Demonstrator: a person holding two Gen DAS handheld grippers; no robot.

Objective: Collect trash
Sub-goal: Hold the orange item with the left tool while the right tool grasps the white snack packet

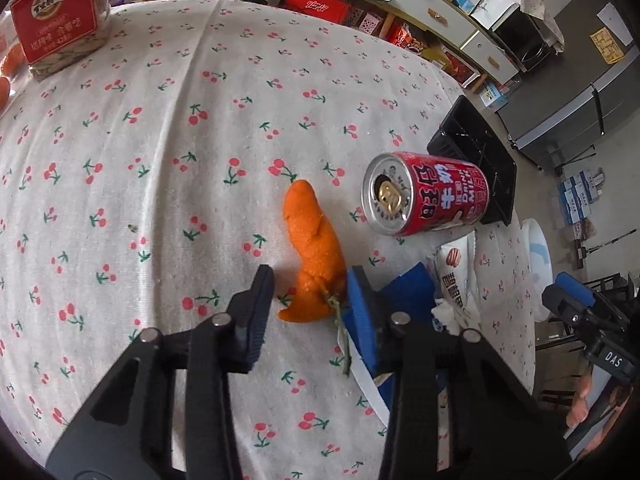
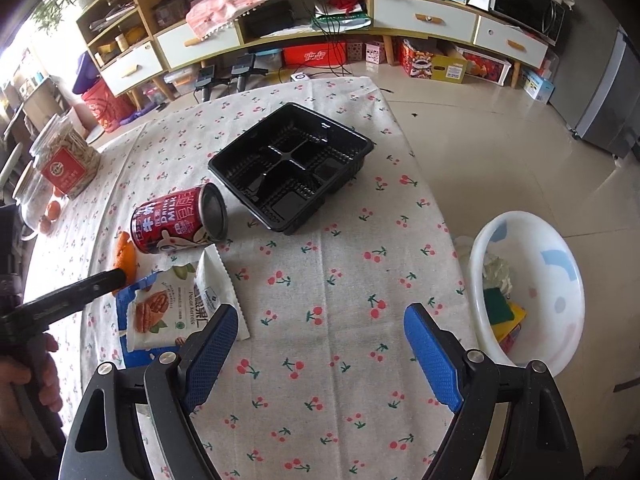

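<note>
White plastic forms the basin (image 2: 560, 240) beside the table (image 2: 320, 280), and a green and yellow sponge (image 2: 500, 312) with crumpled paper (image 2: 496, 272) is held in it. The black compartment tray (image 2: 292, 168) is seen bare. An orange peel (image 1: 316, 256) is straddled by the spread left gripper (image 1: 308, 300), beside the tipped red can (image 1: 424, 200). The right gripper (image 2: 316, 344) is held spread above the cloth, near a nut packet (image 2: 168, 312)

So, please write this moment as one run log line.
left gripper: open around peel | right gripper: open, empty | can: lying on table
</note>
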